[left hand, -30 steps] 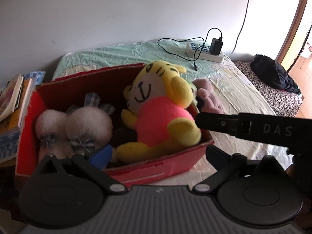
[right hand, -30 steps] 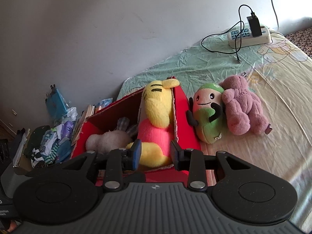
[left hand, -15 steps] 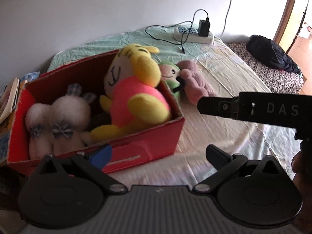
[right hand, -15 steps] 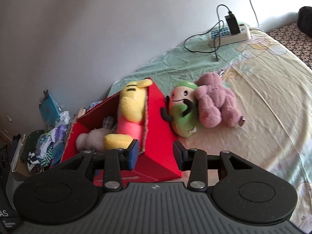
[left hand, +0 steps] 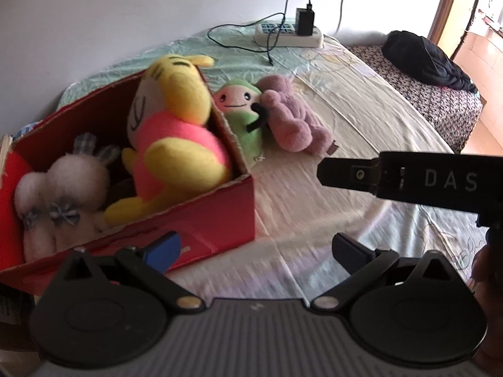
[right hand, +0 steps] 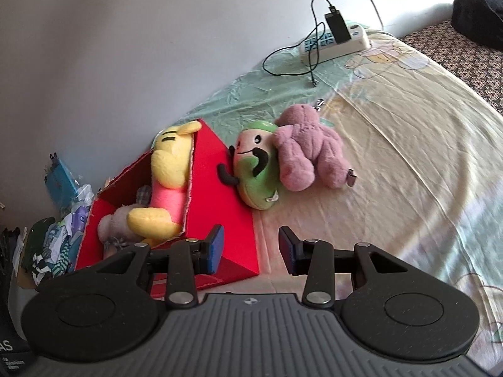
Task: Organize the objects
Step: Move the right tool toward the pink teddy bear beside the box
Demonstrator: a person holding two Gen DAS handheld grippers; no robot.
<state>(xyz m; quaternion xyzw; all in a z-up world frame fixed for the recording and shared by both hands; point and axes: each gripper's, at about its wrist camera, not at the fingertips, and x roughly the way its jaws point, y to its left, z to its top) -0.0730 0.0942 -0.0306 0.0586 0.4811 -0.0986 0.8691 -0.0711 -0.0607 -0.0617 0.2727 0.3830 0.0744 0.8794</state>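
Observation:
A red cardboard box [left hand: 201,216] [right hand: 220,207] on the bed holds a yellow and pink plush tiger [left hand: 176,138] [right hand: 169,169] and two white plush bunnies [left hand: 59,185]. Just right of the box, a green plush [left hand: 245,116] [right hand: 257,172] and a purple plush [left hand: 292,119] [right hand: 308,154] lie side by side on the sheet. My left gripper [left hand: 254,248] is open and empty, in front of the box's near right corner. My right gripper [right hand: 251,248] is open and empty too, below the green plush; its black body [left hand: 408,182] crosses the left wrist view.
A white power strip [left hand: 289,34] [right hand: 336,40] with a charger and black cable lies near the wall. A dark bag [left hand: 424,59] sits on the patterned cover at far right. Books and clutter [right hand: 59,220] are stacked left of the box. A wide stretch of sheet lies to the right.
Both grippers have pulled back from the box and swung right. The green and purple plush toys now show fully. The tiger stays in the box.

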